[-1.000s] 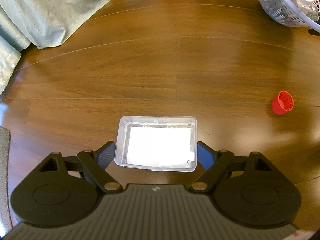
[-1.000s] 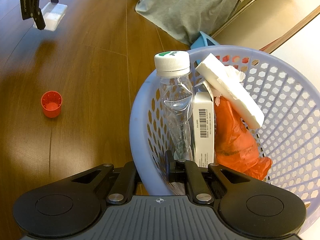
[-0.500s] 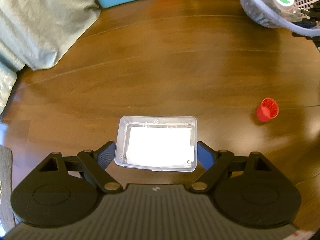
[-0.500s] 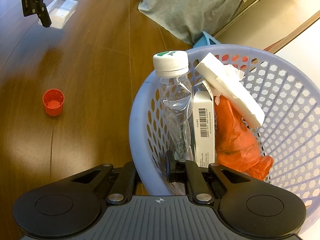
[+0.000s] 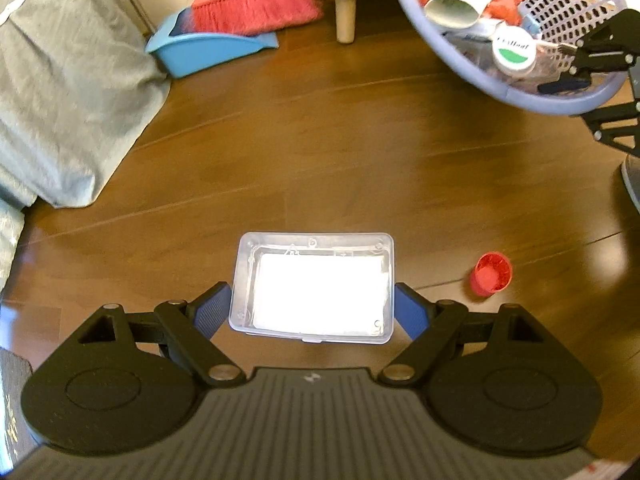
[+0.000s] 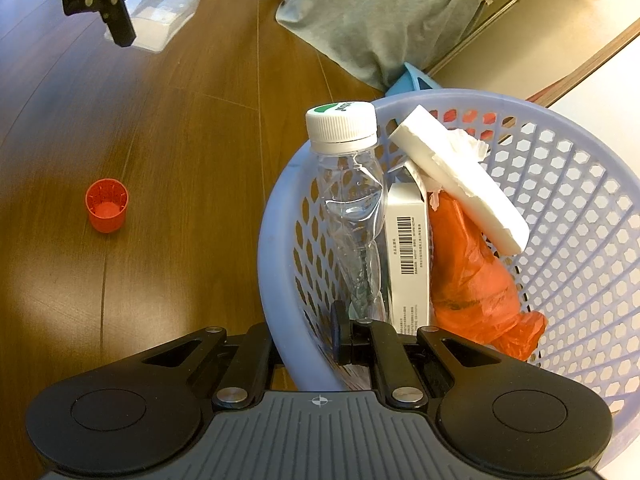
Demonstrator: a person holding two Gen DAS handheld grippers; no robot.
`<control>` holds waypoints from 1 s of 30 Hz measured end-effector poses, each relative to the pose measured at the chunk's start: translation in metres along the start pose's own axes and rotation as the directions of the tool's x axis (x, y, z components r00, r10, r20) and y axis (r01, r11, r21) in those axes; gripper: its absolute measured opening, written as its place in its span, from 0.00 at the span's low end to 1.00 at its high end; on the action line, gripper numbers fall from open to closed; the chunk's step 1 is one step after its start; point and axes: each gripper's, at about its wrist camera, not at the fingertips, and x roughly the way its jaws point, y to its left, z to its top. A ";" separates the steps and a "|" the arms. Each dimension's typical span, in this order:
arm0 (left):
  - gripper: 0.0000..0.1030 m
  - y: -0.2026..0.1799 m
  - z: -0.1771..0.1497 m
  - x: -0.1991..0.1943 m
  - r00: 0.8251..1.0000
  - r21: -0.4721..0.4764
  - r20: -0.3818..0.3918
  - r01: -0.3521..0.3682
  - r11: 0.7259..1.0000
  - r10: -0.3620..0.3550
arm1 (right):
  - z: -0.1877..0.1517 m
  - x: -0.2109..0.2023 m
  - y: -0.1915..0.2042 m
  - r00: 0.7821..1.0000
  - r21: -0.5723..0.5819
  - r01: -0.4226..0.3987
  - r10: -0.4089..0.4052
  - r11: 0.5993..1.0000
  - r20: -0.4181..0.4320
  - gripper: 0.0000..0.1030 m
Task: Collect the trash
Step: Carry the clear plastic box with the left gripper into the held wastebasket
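- Since a second ago the left tongs have carried the clear plastic box up off the floor and toward the lavender basket; the basket, then only a corner of the left wrist view, now fills much more of it
- The left tongs are clamped on the box, one blue pad on each short end, jaws spread wide because the box is wide
- The right tongs are pinched tight on the basket's rim, holding it tilted toward the box
- The box hangs above the floor, well short of the basket, with the red cap lying on the floor between the two, nearer the box
- Its long axis runs across from pad to pad, broad face turned up toward the camera, white insert showing through
- Risk, as I judge it: smooth plastic held only by its ends could slip or swivel if the hand tips sharply
- The basket is already crowded with a bottle, a carton and an orange bag, so the box could catch on the rim and bounce out
- The red cap is not yet collected
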 end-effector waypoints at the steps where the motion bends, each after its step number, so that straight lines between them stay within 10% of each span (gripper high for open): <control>1: 0.81 -0.001 0.001 -0.001 1.000 0.003 0.004 0.001 1.000 -0.001 | 0.000 0.000 0.000 1.000 0.000 0.000 0.000 1.000 0.000 0.06; 30: 0.81 -0.020 0.043 -0.033 0.996 0.106 0.077 0.035 0.994 -0.043 | 0.001 0.001 0.003 1.000 -0.027 0.004 -0.004 1.000 -0.018 0.07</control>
